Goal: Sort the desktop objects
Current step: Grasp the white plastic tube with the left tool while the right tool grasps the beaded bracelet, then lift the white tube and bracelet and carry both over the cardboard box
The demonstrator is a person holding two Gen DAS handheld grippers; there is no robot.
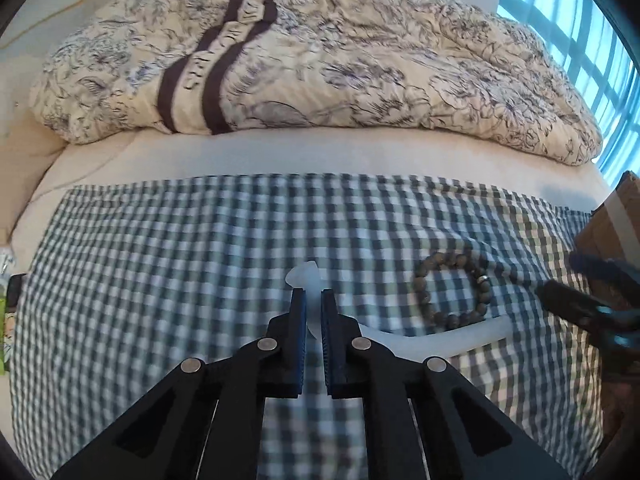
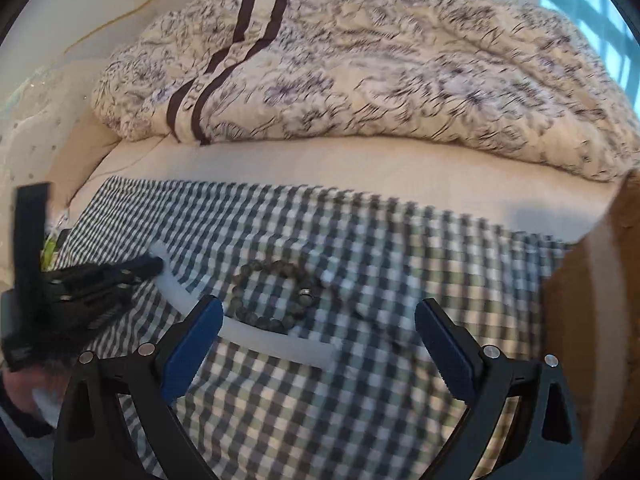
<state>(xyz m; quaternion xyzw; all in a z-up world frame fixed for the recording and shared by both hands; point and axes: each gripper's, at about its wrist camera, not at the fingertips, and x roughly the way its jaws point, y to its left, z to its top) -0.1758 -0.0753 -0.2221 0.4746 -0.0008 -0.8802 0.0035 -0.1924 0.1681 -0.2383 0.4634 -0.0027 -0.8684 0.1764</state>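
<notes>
A curved white plastic shoehorn-like piece (image 1: 460,336) lies on the checked cloth (image 1: 160,280). My left gripper (image 1: 313,294) is shut on its narrow end, whose tip (image 1: 304,274) sticks out past the fingers. A brown bead bracelet (image 1: 454,290) lies on the cloth to the right, touching the white piece. In the right wrist view the bracelet (image 2: 276,296) sits just ahead of my open, empty right gripper (image 2: 318,320), with the white piece (image 2: 276,342) between its fingers. The left gripper shows there at the left (image 2: 152,266).
A floral quilt (image 1: 320,60) is heaped on the bed behind the cloth. A brown cardboard box (image 2: 592,300) stands at the right edge. A green item (image 1: 6,320) lies at the far left edge. The right gripper shows at the right of the left wrist view (image 1: 592,292).
</notes>
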